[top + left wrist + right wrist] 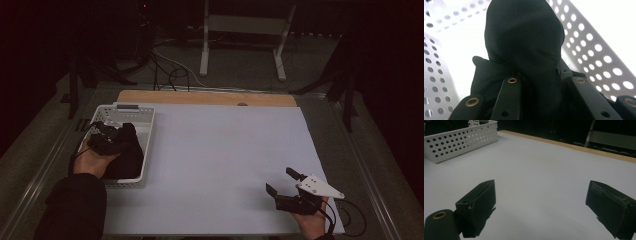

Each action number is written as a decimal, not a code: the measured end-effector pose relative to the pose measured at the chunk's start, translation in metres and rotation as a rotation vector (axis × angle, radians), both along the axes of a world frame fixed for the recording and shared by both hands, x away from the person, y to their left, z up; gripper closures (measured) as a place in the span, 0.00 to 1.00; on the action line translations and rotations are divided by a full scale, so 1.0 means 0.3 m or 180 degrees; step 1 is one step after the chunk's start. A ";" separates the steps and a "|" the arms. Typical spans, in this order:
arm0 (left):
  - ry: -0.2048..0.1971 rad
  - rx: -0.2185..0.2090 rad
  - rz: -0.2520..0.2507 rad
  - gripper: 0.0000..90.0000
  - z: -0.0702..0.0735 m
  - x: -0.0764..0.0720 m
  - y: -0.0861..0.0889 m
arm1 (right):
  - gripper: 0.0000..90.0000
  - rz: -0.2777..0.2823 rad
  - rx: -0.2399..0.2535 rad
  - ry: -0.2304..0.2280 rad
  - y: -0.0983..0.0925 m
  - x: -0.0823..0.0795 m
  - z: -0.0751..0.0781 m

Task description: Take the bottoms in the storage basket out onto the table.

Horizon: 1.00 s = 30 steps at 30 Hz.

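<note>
High view shows the white basket (146, 129) at the table's (220, 150) left edge, and the main risk is there: the black cloth (131, 150) could snag on its perforated wall and drag the basket along, or slip free if only a fold is pinched. Left gripper (106, 136) sits inside the basket with its jaws seemingly closed on the cloth, which bunches up between and ahead of them. Right gripper (284, 181) rests well apart, jaws spread and holding nothing.
</note>
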<state>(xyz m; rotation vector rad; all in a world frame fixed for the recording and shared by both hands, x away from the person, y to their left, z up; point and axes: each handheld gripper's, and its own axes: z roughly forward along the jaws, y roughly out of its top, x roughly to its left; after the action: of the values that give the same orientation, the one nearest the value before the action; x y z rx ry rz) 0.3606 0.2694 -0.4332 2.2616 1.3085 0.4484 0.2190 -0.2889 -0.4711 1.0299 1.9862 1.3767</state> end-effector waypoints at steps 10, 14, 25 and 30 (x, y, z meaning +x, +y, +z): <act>-0.0144 -0.0007 -0.0048 0.83 0.036 -0.016 -0.012 | 0.10 -0.0005 -0.0012 0.0001 0.000 0.001 -0.001; -0.0185 -0.0029 -0.0053 0.86 0.049 -0.019 -0.011 | 0.10 -0.0006 -0.0011 -0.0001 -0.001 0.001 -0.001; -0.0381 -0.0121 -0.0029 0.87 0.099 -0.036 -0.007 | 0.10 0.0005 -0.0011 0.0001 0.000 0.002 -0.002; -0.0445 -0.0202 -0.0058 0.87 0.122 -0.040 -0.012 | 0.10 -0.0008 -0.0014 -0.0002 0.001 0.002 -0.002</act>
<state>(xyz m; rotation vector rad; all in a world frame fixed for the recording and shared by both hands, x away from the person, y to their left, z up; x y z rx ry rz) 0.3486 0.2657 -0.3966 2.1475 1.2140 0.5406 0.2196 -0.2887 -0.4718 1.0295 1.9857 1.3705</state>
